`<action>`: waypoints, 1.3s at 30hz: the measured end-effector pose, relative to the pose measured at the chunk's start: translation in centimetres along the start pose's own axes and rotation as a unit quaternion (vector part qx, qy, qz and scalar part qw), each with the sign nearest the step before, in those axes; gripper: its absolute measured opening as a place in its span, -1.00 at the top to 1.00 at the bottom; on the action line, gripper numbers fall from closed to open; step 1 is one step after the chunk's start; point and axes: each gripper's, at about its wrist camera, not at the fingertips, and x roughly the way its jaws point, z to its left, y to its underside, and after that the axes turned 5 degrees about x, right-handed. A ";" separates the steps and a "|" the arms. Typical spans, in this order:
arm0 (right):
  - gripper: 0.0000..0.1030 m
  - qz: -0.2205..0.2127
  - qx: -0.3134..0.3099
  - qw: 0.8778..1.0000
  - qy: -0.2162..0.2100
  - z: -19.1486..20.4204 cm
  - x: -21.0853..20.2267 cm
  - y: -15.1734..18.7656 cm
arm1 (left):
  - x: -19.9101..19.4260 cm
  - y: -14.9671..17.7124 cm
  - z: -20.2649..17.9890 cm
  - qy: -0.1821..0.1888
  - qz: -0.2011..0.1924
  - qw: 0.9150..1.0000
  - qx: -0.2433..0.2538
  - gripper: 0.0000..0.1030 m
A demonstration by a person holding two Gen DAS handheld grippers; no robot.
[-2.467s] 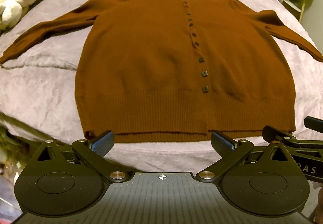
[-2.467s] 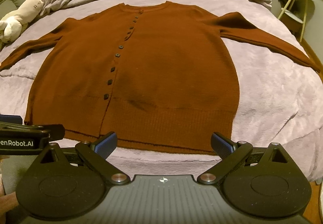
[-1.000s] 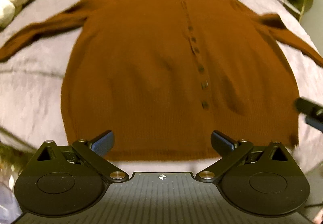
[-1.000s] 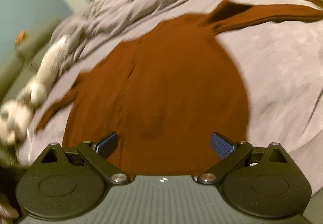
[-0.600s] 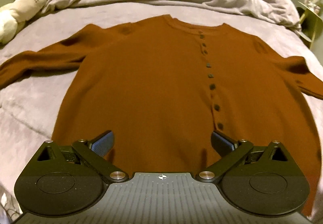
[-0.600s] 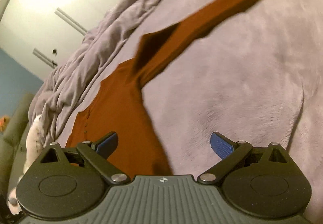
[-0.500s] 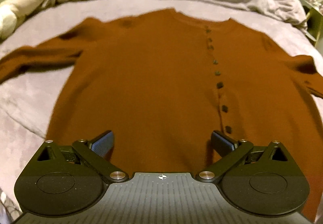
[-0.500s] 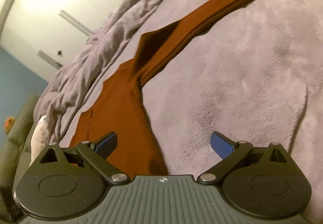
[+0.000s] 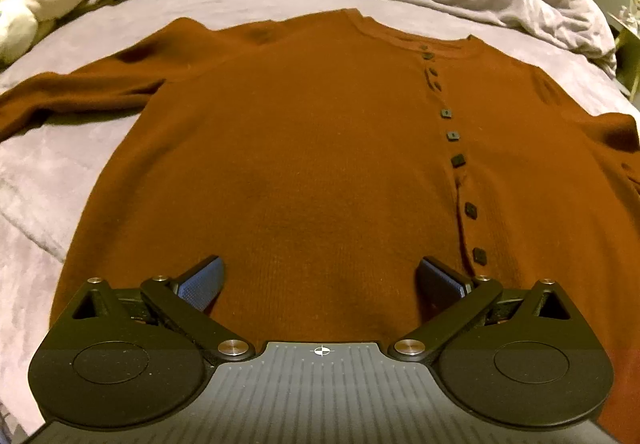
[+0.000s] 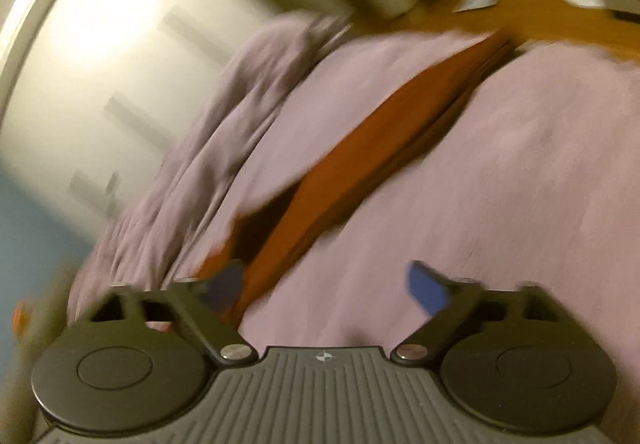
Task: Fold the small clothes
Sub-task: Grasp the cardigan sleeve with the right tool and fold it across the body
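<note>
We hover our left gripper, released, over the cardigan hem; our right gripper, also released, angles toward its sleeve to fold inward.

One rust-brown knit cardigan, which I see from the left wrist view lying flat and face up on the bed, fully buttoned, with its round neckline at the far side and its ribbed hem nearest me. A row of small dark square buttons runs down the placket to the right of centre, and I see one long sleeve stretched out to the left. From the right wrist view, heavily blurred, I can make out only the other sleeve, lying extended as a long narrow brown band.
</note>
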 end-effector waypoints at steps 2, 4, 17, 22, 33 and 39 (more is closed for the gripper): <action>0.04 -0.022 0.061 0.998 0.020 -1.9 1.3 -2.6 | -0.1 0.1 0.0 0.001 -0.005 1.000 0.003 -1.00; 0.32 -0.042 0.103 0.993 0.037 -3.4 2.6 -4.5 | -0.1 0.1 0.1 0.001 -0.002 1.000 0.004 -1.00; 0.86 -0.069 0.036 0.991 0.106 -1.6 6.7 -8.0 | -2.0 -2.2 -0.8 0.012 -0.027 0.999 0.045 -1.00; 0.86 -0.084 -0.234 0.962 0.113 9.6 7.8 -4.2 | -2.2 -4.2 -0.9 0.077 -0.039 0.996 0.031 -1.00; 0.49 0.048 -0.603 0.794 -0.056 20.0 6.6 17.1 | 0.1 -10.1 -3.5 0.247 -0.067 0.967 0.005 -0.93; 0.49 0.054 -0.607 0.792 0.021 17.4 8.7 18.7 | 6.3 -11.1 -4.8 0.288 0.007 0.957 -0.041 -0.92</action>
